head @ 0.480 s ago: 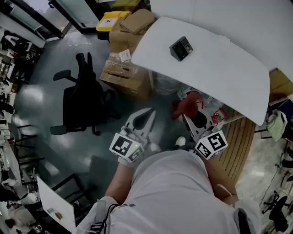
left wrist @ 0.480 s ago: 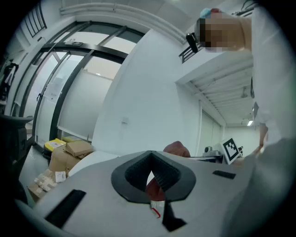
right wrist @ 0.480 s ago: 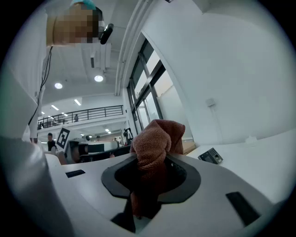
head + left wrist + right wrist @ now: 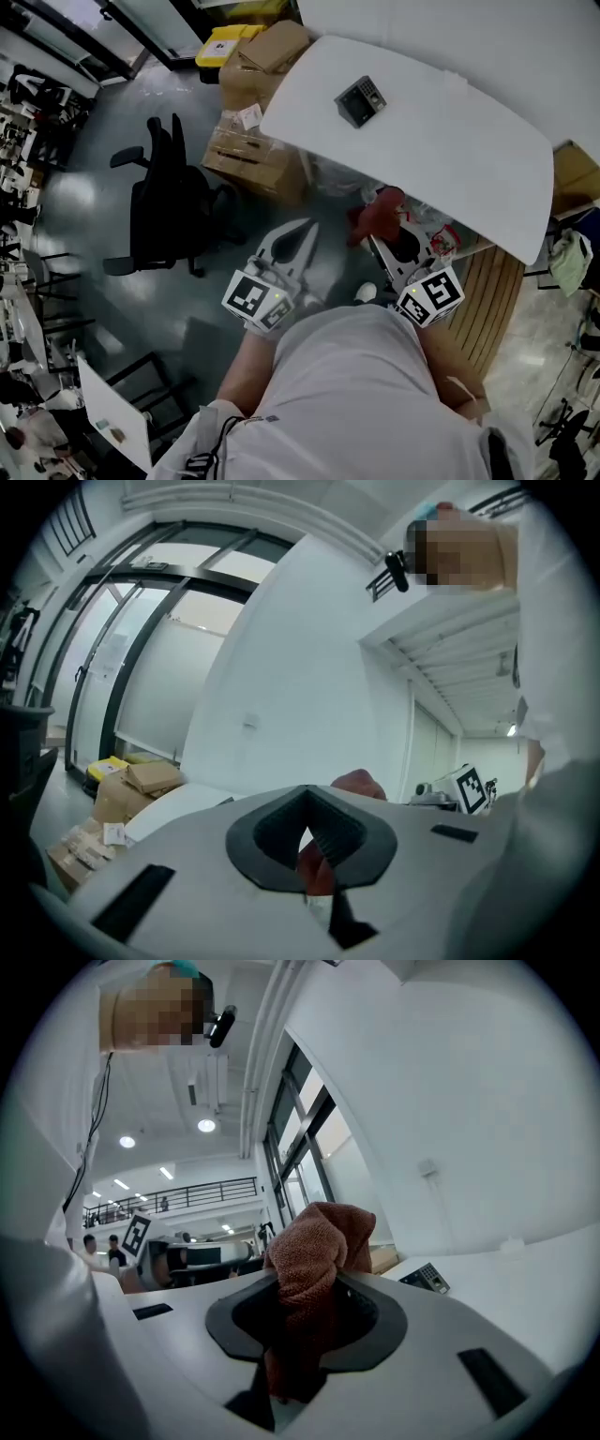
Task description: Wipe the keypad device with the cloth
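The dark keypad device (image 4: 360,100) lies on the white table (image 4: 450,150), well ahead of both grippers; it also shows small in the right gripper view (image 4: 427,1277). My right gripper (image 4: 382,236) is shut on a bunched red-brown cloth (image 4: 380,212), held below the table's near edge. In its own view the cloth (image 4: 317,1246) sticks up out of the right gripper (image 4: 302,1340). My left gripper (image 4: 305,228) is shut with nothing in it, level, to the left of the right one. In the left gripper view, the cloth (image 4: 361,782) shows beyond the left gripper (image 4: 309,841).
A black office chair (image 4: 173,202) stands on the floor to the left. Cardboard boxes (image 4: 258,141) and a yellow box (image 4: 225,42) are stacked by the table's left end. Bags sit under the table, and wooden slats (image 4: 492,286) lie at the right.
The table and keypad device sit slightly further left in the head view. Both grippers keep nearly the same places, the right one still holding the cloth.
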